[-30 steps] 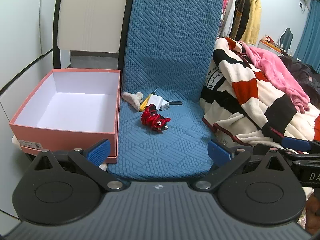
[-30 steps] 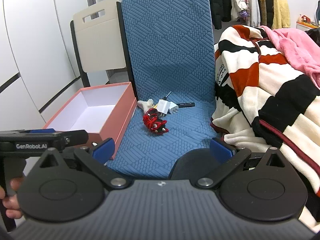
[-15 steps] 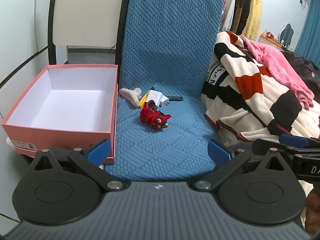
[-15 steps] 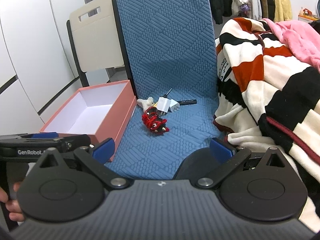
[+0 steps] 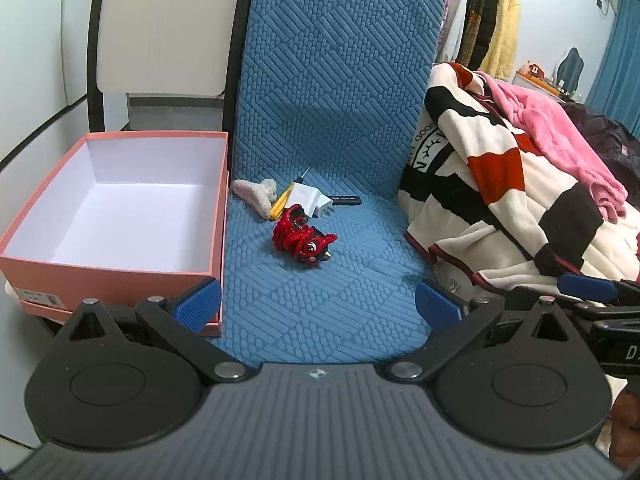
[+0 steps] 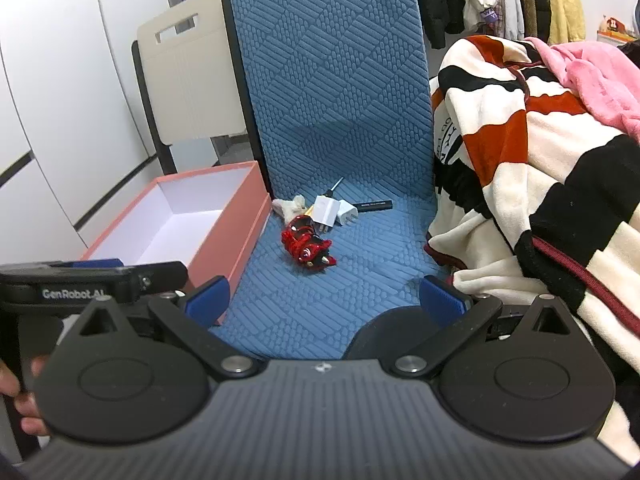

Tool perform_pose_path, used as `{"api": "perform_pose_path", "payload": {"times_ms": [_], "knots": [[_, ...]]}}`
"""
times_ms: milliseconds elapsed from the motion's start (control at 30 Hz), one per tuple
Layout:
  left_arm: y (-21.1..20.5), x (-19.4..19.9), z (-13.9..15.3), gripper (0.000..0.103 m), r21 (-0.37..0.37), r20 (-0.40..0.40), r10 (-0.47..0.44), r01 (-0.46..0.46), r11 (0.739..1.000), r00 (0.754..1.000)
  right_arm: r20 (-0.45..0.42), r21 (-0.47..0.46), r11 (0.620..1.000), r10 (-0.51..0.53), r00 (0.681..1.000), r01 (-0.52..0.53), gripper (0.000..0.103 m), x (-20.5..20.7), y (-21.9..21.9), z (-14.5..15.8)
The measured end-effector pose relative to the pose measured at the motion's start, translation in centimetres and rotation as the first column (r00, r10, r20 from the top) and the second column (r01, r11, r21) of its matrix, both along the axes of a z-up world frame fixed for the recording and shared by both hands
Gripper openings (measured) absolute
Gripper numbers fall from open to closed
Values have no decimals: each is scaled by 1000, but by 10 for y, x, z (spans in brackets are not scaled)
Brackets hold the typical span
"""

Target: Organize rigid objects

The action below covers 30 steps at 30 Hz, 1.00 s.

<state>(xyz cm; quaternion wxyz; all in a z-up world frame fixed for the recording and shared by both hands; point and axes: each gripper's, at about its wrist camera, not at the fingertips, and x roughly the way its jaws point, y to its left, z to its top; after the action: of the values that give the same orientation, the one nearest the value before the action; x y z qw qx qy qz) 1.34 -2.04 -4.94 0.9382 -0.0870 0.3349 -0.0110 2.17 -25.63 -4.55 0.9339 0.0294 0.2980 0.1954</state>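
Observation:
A red and black toy figure (image 5: 303, 239) (image 6: 307, 245) lies mid-seat on the blue cushioned chair (image 5: 320, 288). Behind it sit a white charger plug (image 5: 310, 200) (image 6: 325, 213), a yellow-handled screwdriver (image 5: 281, 202), a black pen-like stick (image 5: 346, 200) (image 6: 374, 205) and a fluffy beige clip (image 5: 256, 196) (image 6: 287, 206). An open pink box (image 5: 116, 268) (image 6: 224, 236) with a white inside stands left of the seat, nothing in it. My left gripper (image 5: 318, 307) and right gripper (image 6: 324, 300) both hover open before the seat's front edge, holding nothing.
A striped red, black and cream blanket (image 5: 500, 200) (image 6: 540, 184) with a pink garment (image 5: 560, 128) is heaped right of the seat. A beige chair back (image 5: 160, 28) stands behind the box. Clothes (image 5: 480, 12) hang at the back. A hand (image 6: 20, 400) holds the left gripper's handle.
Both grippers have moved forward and slightly closer to the seat, so the objects and box look larger. Nothing on the seat has moved; both stay open.

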Motion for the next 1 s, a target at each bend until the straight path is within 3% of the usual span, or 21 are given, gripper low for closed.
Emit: {"api": "perform_pose_path", "payload": {"times_ms": [1000], "knots": [[4,23,-19,103,-3,-46,11,-11,1000,999,-47,65,998,-17,999,20,103,22,-3,-18]]}}
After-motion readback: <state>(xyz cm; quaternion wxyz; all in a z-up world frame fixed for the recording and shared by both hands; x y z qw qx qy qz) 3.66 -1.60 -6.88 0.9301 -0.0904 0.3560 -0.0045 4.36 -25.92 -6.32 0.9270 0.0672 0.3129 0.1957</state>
